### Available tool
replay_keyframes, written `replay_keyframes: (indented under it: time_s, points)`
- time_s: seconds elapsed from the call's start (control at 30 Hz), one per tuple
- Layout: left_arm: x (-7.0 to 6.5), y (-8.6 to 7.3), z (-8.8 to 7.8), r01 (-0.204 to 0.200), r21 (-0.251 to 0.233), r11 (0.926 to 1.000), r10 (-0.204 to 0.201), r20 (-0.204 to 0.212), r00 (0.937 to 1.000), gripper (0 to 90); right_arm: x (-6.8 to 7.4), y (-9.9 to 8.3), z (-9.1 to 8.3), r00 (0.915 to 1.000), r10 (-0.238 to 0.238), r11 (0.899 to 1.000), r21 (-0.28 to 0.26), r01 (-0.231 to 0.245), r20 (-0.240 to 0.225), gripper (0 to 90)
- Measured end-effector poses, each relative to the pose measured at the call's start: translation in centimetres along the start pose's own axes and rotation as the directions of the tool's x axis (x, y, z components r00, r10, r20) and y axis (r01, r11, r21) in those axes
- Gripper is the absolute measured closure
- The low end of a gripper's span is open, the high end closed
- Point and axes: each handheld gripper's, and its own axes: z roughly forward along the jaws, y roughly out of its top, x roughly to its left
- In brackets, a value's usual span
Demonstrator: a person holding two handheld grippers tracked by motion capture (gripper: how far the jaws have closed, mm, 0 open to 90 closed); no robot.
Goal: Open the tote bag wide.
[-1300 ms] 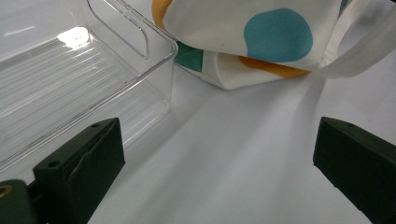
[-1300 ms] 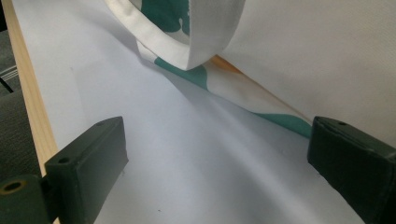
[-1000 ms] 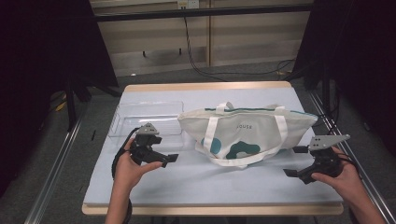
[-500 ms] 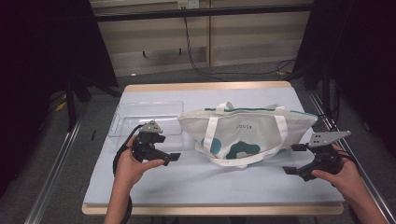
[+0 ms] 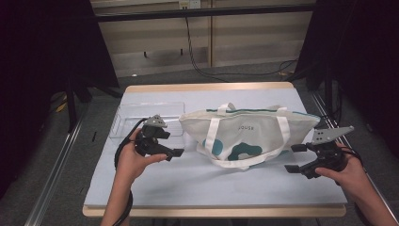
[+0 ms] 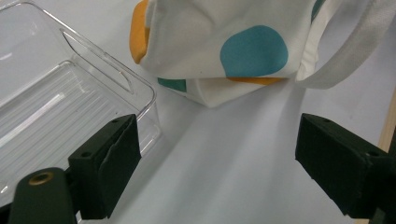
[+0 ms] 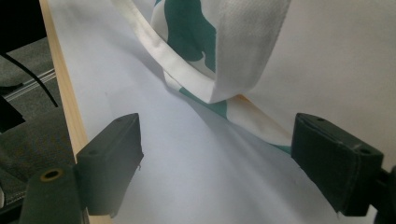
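Tote bag (image 5: 244, 136) of cream canvas lies flat on the pale blue table (image 5: 188, 183), between the two grippers and touching neither. The left gripper (image 5: 173, 145), held in the person's left hand (image 5: 134, 160), has its jaws spread wide with nothing between them; just ahead of it sits the bag's near corner, marked with a teal blob, orange patches and a loose white strap. Beside that gripper, on the side away from the bag, rests a clear plastic tray (image 5: 126, 120) with a ribbed floor. The right gripper (image 5: 294, 157), in the right hand (image 5: 348, 172), is also spread wide and holds nothing. Just ahead of it the bag's white handle loop and teal print rest on the table, near the table's wooden edge.
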Motion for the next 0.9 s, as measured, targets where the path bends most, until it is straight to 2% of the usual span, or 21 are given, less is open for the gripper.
replay_keyframes:
  time_s: [0.37,0.6,0.7,0.9]
  points:
    - [0.5,1.3,-0.3,-0.023,0.014,0.9996,0.022,0.014,0.9997,19.8,-0.3,0.9,-0.6,0.9991,0.019,1.0,-0.024,-0.02,-0.038,28.3]
    - [0.6,2.1,-0.7,-0.031,0.018,0.9993,0.031,0.018,0.9994,20.6,-0.4,1.5,-1.0,0.999,0.022,0.999,-0.032,-0.024,-0.039,34.2]
    - [0.7,2.2,-0.9,-0.022,0.012,0.9997,0.021,0.027,0.9994,20.7,-0.5,1.7,-1.3,0.9988,0.023,0.999,-0.04,-0.025,-0.043,36.1]
    - [0.9,2.8,-1.2,-0.045,0.027,0.9986,0.043,0.041,0.9982,21.1,-0.5,2.2,-1.6,0.9985,0.015,0.999,-0.051,-0.017,-0.052,39.0]
